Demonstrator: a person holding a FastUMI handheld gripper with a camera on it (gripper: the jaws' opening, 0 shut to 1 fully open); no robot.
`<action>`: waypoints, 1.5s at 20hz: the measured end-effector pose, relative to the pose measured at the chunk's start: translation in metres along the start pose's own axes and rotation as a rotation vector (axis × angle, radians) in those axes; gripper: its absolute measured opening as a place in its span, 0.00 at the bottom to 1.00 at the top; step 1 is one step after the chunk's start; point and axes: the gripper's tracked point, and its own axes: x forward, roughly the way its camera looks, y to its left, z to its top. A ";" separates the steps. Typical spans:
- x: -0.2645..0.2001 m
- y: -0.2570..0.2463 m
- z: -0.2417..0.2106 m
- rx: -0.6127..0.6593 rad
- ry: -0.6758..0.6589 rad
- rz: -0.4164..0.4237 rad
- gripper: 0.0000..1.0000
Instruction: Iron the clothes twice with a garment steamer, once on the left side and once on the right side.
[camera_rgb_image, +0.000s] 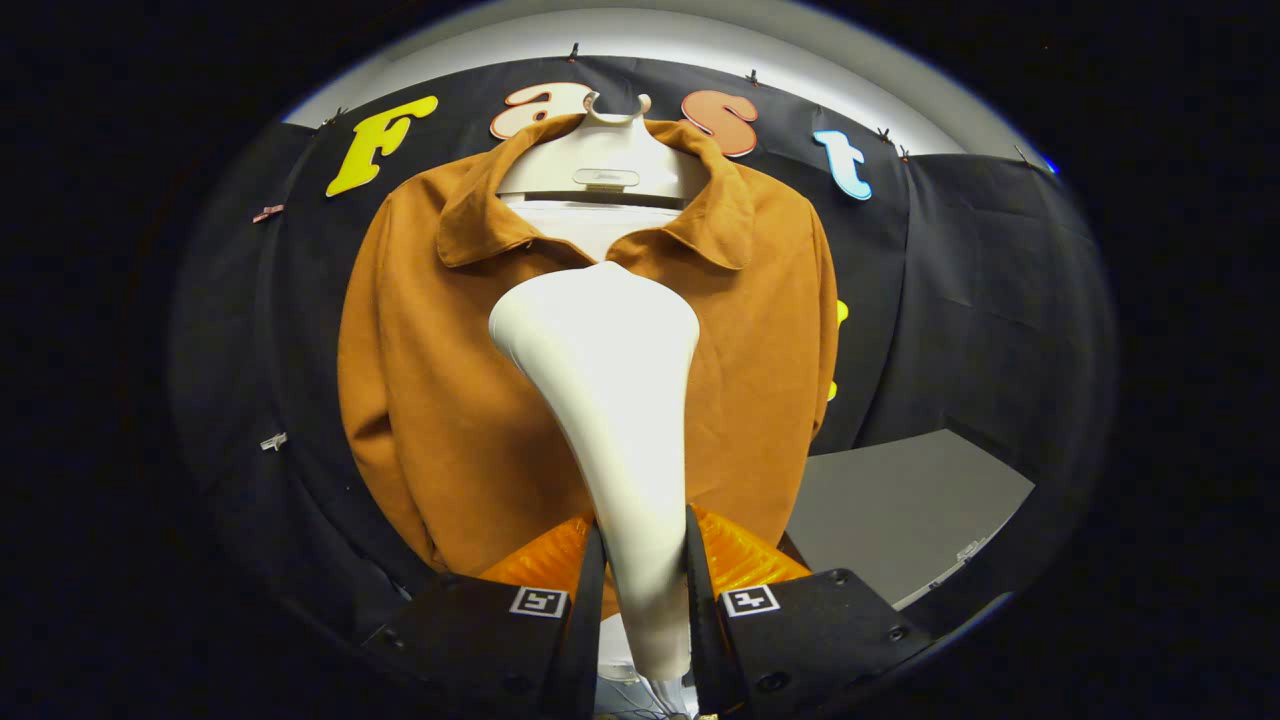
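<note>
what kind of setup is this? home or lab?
Looks like a staged recording booth, not a home: black cloth wall pinned up behind, a brown jacket hung on a white hanger form, a bare grey tabletop beside it. The tongs are shut on a white garment steamer facing the jacket.

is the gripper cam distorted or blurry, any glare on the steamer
Gripper view: strong fisheye bowing at the rim; orange shirt sharp; white steamer, clamped in the gripper, evenly lit with soft sheen, no harsh glare.

The middle of the jacket (440, 400) is hidden by the steamer head (600, 340); the steamer's handle end is covered between the fingers (590, 600).
</note>
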 end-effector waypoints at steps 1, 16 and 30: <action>0.001 0.008 -0.001 0.000 0.002 0.018 0.41; 0.044 0.067 -0.052 -0.060 0.158 0.105 0.41; 0.073 0.075 -0.149 -0.085 0.377 0.122 0.42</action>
